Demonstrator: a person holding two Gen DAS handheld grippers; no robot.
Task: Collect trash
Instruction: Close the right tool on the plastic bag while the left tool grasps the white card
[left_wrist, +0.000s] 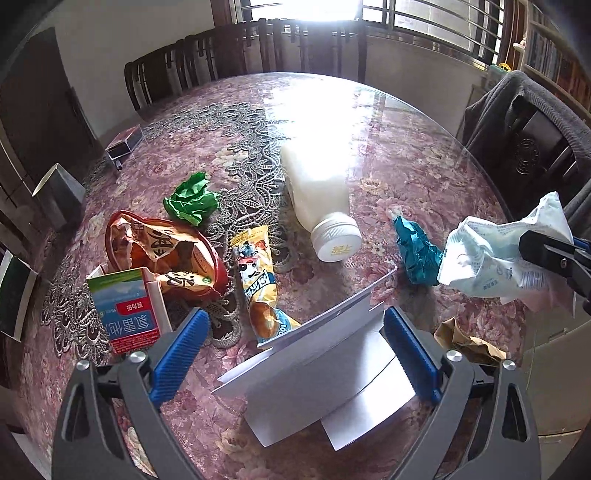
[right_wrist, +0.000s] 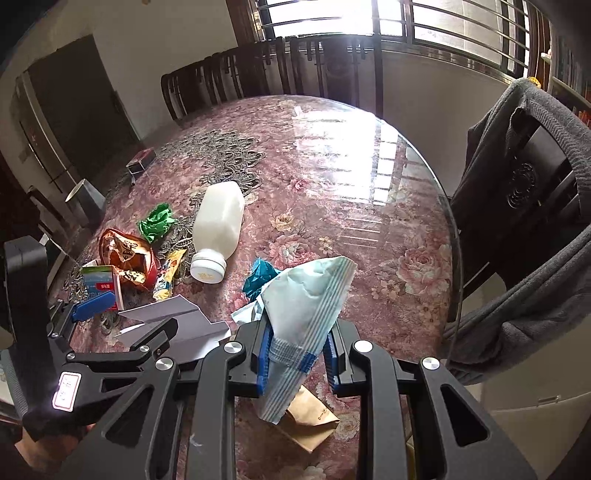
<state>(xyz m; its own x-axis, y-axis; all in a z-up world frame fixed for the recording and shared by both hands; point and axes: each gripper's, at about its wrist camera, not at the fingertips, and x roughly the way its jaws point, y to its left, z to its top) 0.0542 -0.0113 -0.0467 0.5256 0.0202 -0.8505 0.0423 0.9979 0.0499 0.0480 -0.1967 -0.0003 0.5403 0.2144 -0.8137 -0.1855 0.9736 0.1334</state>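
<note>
I am holding a crinkly pale plastic wrapper (right_wrist: 306, 314) pinched in my right tongs (right_wrist: 295, 354), lifted off the bench (left_wrist: 406, 147). My left tongs (left_wrist: 291, 354) are standing spread around a folded white paper (left_wrist: 314, 369), not yet gripping. Most trash is still lying there: a smooth white bottle (left_wrist: 317, 192), crumpled green paper (left_wrist: 192, 199), teal foil (left_wrist: 417, 251), a glossy snack bag (left_wrist: 162, 251), a carton (left_wrist: 125, 310).
</note>
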